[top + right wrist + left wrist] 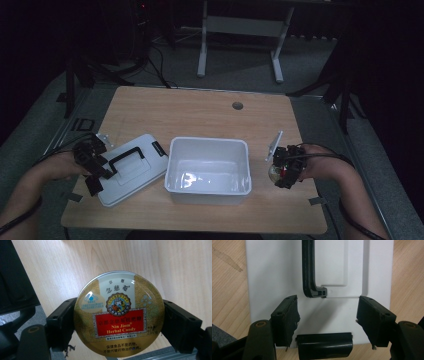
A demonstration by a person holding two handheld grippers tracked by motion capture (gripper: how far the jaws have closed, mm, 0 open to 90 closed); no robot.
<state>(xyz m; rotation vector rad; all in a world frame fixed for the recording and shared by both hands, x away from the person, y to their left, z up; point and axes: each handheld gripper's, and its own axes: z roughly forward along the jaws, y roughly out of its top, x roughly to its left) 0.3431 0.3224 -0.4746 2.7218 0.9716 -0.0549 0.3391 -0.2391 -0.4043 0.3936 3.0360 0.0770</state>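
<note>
A wooden table (pixel 200 112) is standing on grey flooring, with a small round grommet hole (pixel 237 105) lying near its far edge. A white metal frame (pixel 240 30) is standing on the floor beyond the table, and black cables (pixel 157 67) are trailing across the floor at the far left. Black stand legs (pixel 75 82) are showing at both sides.

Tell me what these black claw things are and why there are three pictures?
A person sits at a wooden table holding a grabbing tool in each hand. One camera looks down from above; one rides on each tool. The left gripper hovers with open jaws over a white lid with a black handle. Beside the lid stands an empty white box. The right gripper squeezes a round gold candy tin lifted above the table.
</note>
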